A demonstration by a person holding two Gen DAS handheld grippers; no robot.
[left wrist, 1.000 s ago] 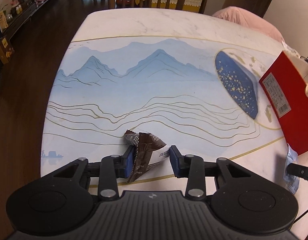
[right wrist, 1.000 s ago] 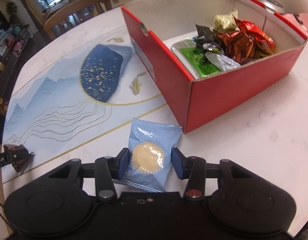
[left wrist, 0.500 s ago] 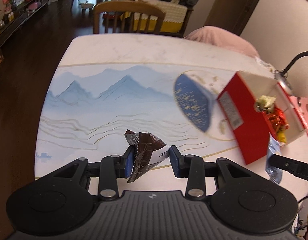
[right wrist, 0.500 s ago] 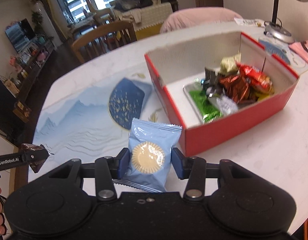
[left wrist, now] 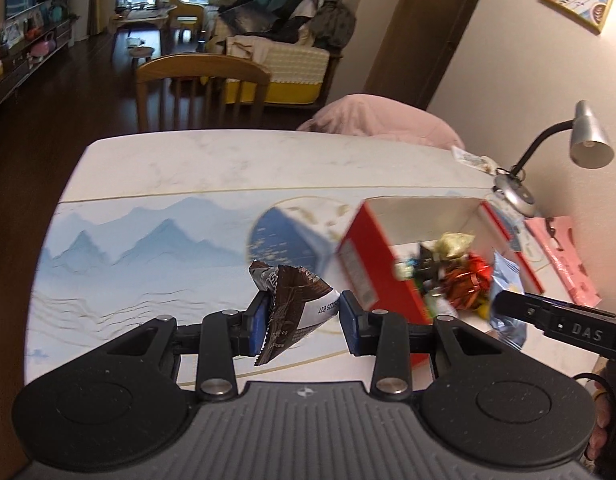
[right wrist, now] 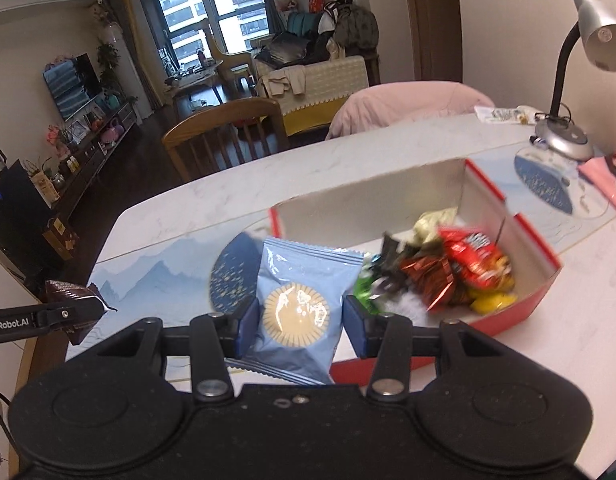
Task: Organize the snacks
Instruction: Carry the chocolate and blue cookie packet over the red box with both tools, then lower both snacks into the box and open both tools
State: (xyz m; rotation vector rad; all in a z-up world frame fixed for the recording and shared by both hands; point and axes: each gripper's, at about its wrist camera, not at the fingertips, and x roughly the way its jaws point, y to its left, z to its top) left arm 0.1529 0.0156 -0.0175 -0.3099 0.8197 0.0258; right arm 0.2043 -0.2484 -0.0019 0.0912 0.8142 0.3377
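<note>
Brown wrapper (left wrist: 291, 300) in left gripper (left wrist: 301, 316), blue packet (right wrist: 299, 308) in right gripper (right wrist: 301, 326)

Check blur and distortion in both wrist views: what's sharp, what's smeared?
Left wrist view: the brown snack wrapper in the jaws is sharp, while the red box and the table's print are motion-smeared; fisheye bends the table edges. Right wrist view: the blue biscuit packet is crisp, the snacks in the box streaked; the desk lamp is sharp, room dim.

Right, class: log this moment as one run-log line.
left gripper: shut on brown packet | right gripper: shut on blue packet | red box: part-filled
</note>
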